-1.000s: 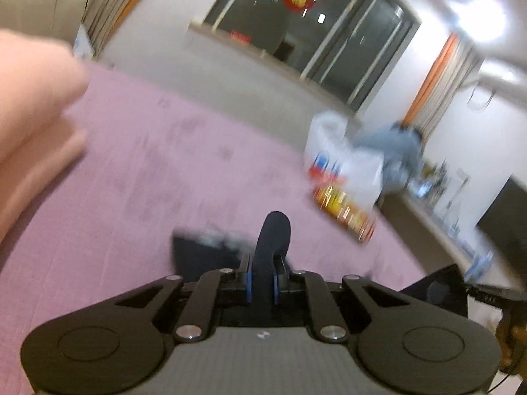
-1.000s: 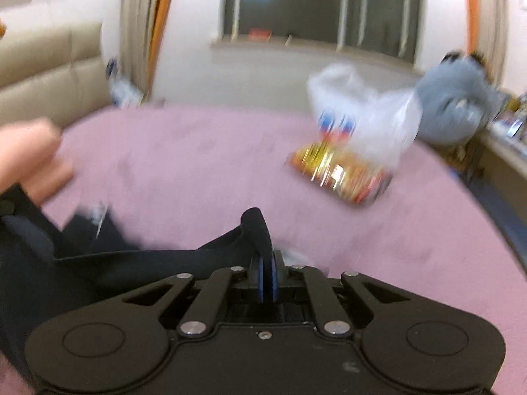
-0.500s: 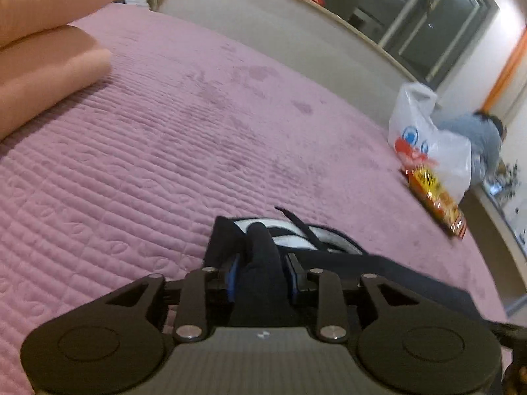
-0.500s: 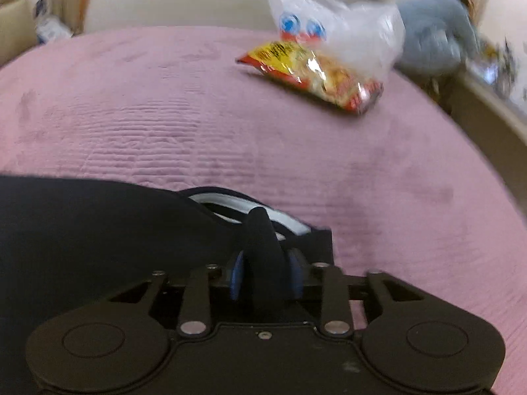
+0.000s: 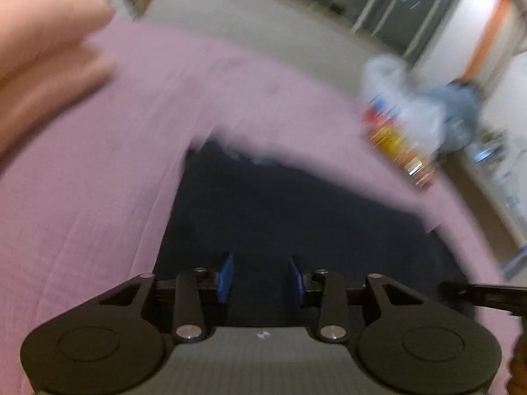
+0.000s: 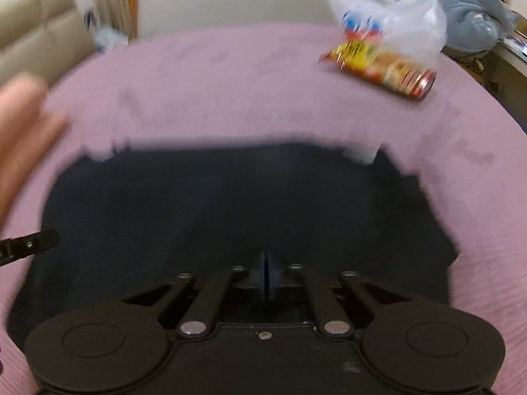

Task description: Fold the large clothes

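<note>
Pink quilted bed cover point(image 6: 250, 79) carries everything. Dark garment point(image 6: 230, 204) spread flat across near part of cover, blurred. White plastic bag point(image 6: 402, 29) and snack packet point(image 6: 382, 72) near far right edge. Left gripper point(image 5: 260, 276): jaws well apart, nothing between them, over garment. Right gripper point(image 6: 266, 273): jaws pressed together; cannot tell whether cloth is pinched.
</note>
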Demonstrator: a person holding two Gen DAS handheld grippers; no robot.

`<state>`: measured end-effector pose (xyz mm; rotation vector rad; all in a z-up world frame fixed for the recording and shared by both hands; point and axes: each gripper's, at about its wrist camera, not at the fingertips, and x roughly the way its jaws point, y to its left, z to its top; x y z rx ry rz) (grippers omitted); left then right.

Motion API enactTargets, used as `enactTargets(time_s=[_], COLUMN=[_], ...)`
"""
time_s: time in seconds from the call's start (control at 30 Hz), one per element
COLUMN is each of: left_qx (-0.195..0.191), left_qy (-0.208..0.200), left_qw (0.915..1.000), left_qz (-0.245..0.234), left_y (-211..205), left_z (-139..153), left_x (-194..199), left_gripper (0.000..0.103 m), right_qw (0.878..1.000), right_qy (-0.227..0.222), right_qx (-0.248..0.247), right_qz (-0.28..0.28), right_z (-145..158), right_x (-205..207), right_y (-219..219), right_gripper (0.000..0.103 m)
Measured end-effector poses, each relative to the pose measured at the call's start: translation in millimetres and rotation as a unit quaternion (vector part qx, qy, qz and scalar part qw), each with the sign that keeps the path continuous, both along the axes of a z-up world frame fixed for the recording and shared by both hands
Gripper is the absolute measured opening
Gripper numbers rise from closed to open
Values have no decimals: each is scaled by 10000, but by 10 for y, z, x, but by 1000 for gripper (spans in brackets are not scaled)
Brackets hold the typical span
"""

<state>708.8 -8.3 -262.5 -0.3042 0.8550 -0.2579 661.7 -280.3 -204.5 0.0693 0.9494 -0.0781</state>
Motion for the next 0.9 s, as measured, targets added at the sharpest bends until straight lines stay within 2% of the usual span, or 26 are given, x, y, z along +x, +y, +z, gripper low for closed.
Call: enactTargets(time_s=[0.03,0.07,0.1,0.17,0.23,0.27,0.4,0.5,0.53,0.6,0.7,0.8,0.9], left_qx=[58,-51,-170,-237,-402,-468,-735,-1041,-1166,-1473,-2109,-2648,-3173], left_qy=[80,31,-85,2,44,13,-25,193,311,541,779,831,840], left_qw=[9999,9999,9997,9997,9991,9987,9962,9915,9887,9812,9636,9476,9288], left_qz=[60,102,127,78,152,211,463,753,889,1124,1447,1580,1720], left_y=[-1,38,73,104,214,267,641,832,889,972,1058,1078,1063], left_z=[-136,-244,-281,-208,-67,11,265,271,227,103,-145,-380,-621], left_x=[-9,-25,-50,-48,-126,-240,-703,-1036,-1153,-1292,-1407,-1382,-1307], left_gripper=[26,26,26,27,30,32,39,42,45,50,50,52,53], right_qw=[9998,9996,9997,9995,9991,9991,9991,9972,9964,9964,9967,9979,9982], right_qy=[147,239,191,176,344,321,-407,-471,-468,-544,-543,-397,-153], right_qx=[-130,-168,-149,-251,-167,-128,79,543,664,529,381,328,536], right_qz=[25,-10,-80,-88,-179,-228,36,187,261,382,462,394,234], right_z=[-157,-275,-343,-331,-226,-177,323,369,334,272,150,-5,-119], right_x=[22,47,65,139,215,153,-248,-526,-599,-685,-723,-702,-717], right_y=[43,55,45,50,12,2,92,242,318,432,584,676,674], right_gripper=[1,0,0,0,0,4,9,10,10,10,10,10,9])
